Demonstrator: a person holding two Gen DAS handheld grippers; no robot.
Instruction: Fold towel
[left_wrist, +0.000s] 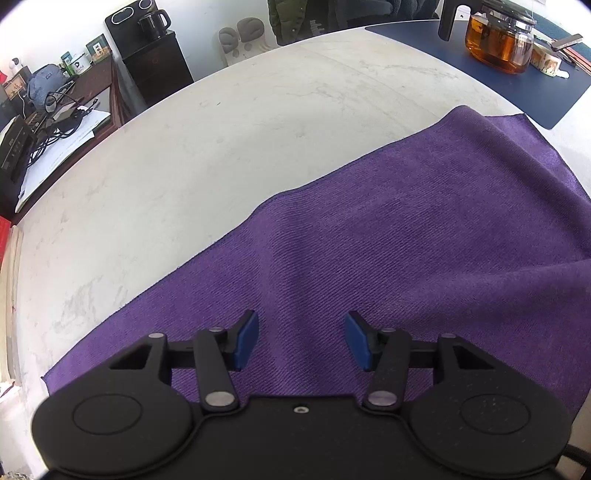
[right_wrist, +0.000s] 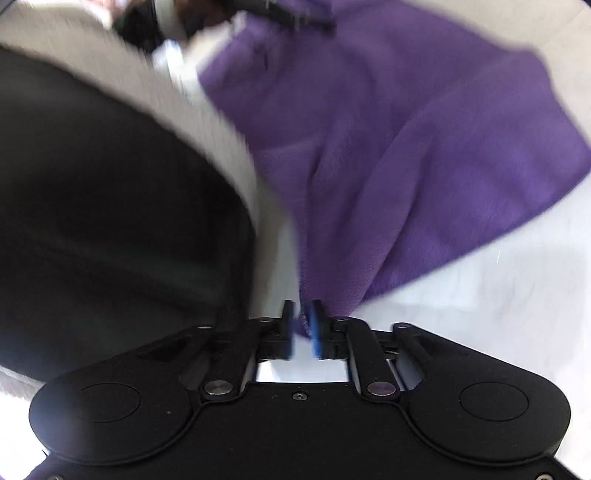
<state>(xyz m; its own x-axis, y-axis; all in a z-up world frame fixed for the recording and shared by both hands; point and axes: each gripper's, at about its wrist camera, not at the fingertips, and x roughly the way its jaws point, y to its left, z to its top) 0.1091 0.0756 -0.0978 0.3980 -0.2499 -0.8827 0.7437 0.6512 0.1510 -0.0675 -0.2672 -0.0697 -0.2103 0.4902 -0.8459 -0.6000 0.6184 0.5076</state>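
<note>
**Right claw lets go of a towel corner; left claw waits above the cloth**

The purple towel (left_wrist: 388, 229) lies on the pale worktop (left_wrist: 221, 147), running from 7 o'clock up to 1 o'clock in the left wrist view, rumpled rather than flat. The left claw (left_wrist: 301, 339) hangs over it with its jaws about half apart and nothing between them, probably placed ready to pin or pick an edge. The right claw (right_wrist: 303, 328) stands slightly parted (the picture is blurred), a bunched towel corner between its pads (right_wrist: 316, 328); whether they press on it I cannot tell. A teapot (left_wrist: 498, 40) sits far off at 1 o'clock.
</note>
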